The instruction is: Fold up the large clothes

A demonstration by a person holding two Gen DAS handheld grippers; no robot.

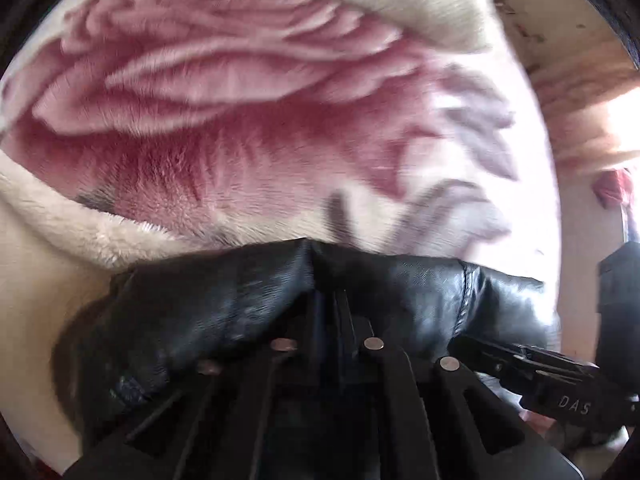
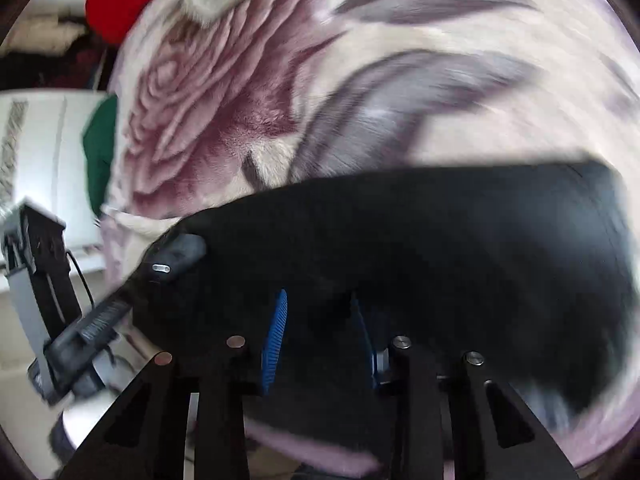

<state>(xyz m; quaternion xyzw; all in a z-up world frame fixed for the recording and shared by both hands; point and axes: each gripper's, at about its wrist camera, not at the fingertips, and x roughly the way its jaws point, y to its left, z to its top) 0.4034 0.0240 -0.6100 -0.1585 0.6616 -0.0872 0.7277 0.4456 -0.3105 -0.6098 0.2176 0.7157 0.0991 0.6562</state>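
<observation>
Item: black leather garment (image 1: pixel 248 304), lying on rose-print plush blanket (image 1: pixel 240 128). Left tool (image 1: pixel 326 280) pinched shut on its edge. Right tool (image 2: pixel 320 320) partly open, garment seemingly between pads, grip unclear. Risk: slick leather slipping free, fold skewing.

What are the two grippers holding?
The left gripper pinches the black leather garment at a raised fold. Whether the right gripper grips it cannot be told.

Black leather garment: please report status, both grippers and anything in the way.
Left gripper shut on black leather garment. Right gripper part open, garment between fingers, grip unclear. Garment over rose blanket. Nothing seen in the way.
</observation>
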